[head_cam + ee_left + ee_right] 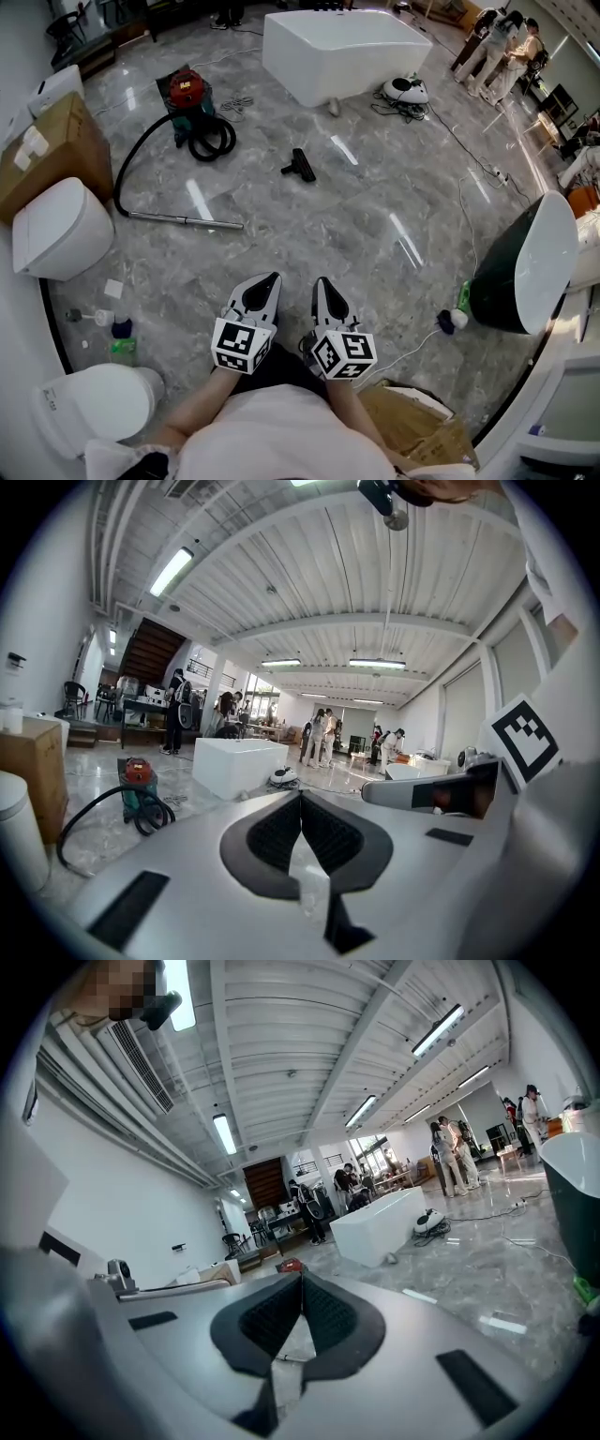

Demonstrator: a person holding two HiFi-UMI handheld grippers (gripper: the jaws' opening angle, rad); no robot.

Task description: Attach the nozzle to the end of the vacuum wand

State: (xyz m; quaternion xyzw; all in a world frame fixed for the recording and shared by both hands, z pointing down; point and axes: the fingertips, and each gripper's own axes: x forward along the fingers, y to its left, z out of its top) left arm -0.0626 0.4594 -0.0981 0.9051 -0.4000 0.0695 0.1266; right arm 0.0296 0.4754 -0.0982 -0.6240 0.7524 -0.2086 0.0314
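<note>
1. Left gripper (pixel 265 286): jaws together, empty.
2. Right gripper (pixel 324 292): jaws together, empty, just beside the left.
3. Nozzle (pixel 299 166): black, on the floor, well apart from both.
4. Vacuum wand (pixel 186 220): flat on the floor, apart from the nozzle.

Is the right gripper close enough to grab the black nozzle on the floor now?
Probably not yet. The nozzle lies well ahead of the right gripper, which is shut and held close to the person. Only floor lies between them, so nothing blocks the way.
</note>
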